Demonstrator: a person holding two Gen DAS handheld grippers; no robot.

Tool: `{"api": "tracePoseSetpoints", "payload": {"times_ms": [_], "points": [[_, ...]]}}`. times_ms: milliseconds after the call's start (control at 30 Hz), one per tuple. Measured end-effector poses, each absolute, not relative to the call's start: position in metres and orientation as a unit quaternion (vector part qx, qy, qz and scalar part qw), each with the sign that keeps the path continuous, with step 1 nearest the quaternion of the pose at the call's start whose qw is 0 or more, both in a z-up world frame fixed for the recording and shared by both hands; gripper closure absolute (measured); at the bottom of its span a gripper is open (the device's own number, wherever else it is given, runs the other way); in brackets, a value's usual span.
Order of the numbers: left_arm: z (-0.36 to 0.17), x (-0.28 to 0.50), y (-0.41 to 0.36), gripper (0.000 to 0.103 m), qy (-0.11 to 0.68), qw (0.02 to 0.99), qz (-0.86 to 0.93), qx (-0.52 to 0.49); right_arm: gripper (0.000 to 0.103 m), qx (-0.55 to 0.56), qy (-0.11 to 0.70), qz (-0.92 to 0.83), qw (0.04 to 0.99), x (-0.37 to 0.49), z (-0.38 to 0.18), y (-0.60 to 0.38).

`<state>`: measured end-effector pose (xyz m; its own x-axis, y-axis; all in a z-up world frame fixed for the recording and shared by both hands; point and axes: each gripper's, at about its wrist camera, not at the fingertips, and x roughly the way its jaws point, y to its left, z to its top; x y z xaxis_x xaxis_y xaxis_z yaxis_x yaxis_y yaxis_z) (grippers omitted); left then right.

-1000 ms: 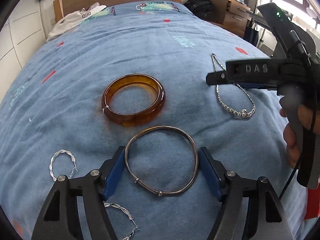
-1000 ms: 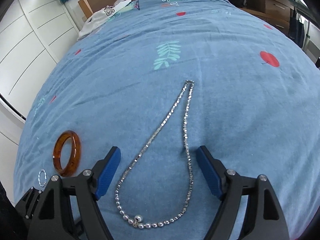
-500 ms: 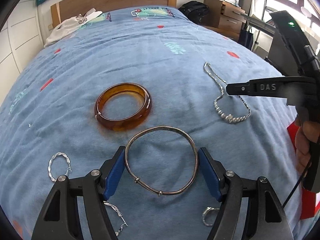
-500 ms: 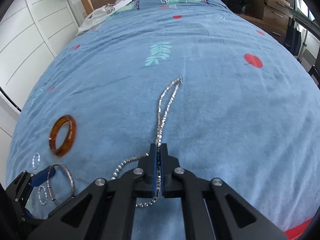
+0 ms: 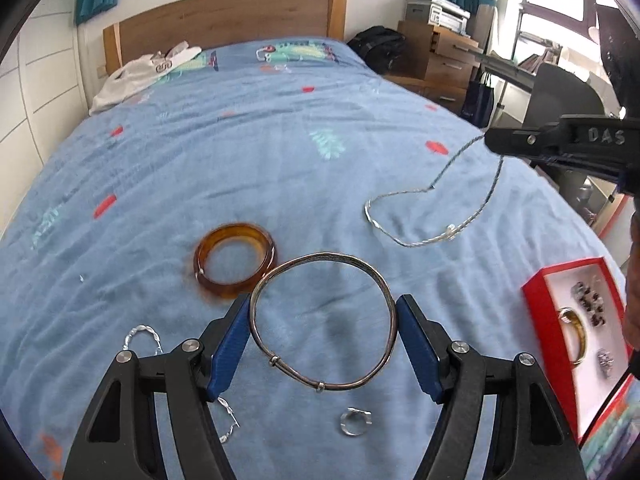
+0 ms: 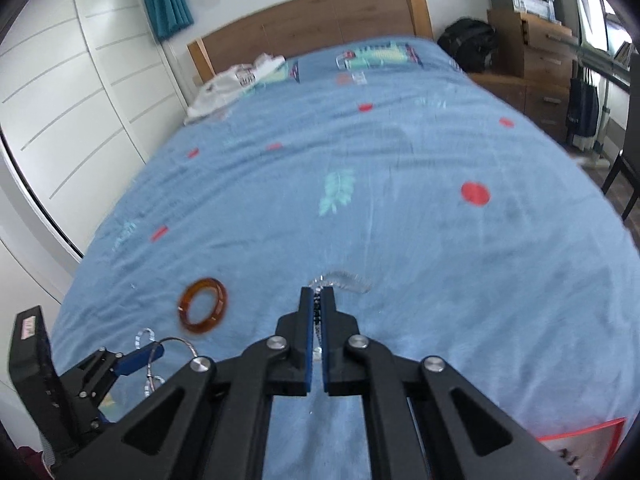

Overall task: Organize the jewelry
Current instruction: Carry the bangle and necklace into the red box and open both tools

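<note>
Left wrist view: the left gripper [image 5: 323, 344] is holding a thin silver bangle [image 5: 323, 322] between its blue fingers [image 5: 228, 350], spread wide and pressing on the hoop's two sides, clear of the bed [image 5: 240, 152]. At upper right the right gripper [image 5: 490, 140] is pinching a silver chain necklace [image 5: 424, 216], whose two strands are hanging from the tip while the lower loop is trailing on the blue cover. Right wrist view: the right gripper's fingers [image 6: 307, 320] are pressed together on the chain, visible as beads in the narrow gap. At the right edge of the left view a red jewelry box [image 5: 536, 304] is lying on the bed, already holding an amber ring and several small dark pieces. Loose on the cover are lying an amber bangle [image 5: 235, 258], just behind the silver bangle, a twisted silver hoop [image 5: 142, 336], a second twisted piece [image 5: 228, 420] and a small silver ring [image 5: 355, 422]. Judged from this layout, the task is partly done: two pieces are lifted but not yet boxed, and four pieces are waiting on the bed
</note>
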<state>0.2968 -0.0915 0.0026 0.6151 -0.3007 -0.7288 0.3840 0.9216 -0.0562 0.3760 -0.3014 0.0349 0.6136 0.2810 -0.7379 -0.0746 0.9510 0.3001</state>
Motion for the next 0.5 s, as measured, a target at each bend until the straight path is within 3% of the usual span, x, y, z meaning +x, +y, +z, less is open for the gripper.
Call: {"api": "tracePoseSetpoints", "payload": {"times_ms": [500], "points": [[0.099,0.218,-0.170,0.032,0.332,0.899,-0.280,0.060,0.100,0.101,0.346,0.073,0.930,0.283,0.179,-0.372]]}}
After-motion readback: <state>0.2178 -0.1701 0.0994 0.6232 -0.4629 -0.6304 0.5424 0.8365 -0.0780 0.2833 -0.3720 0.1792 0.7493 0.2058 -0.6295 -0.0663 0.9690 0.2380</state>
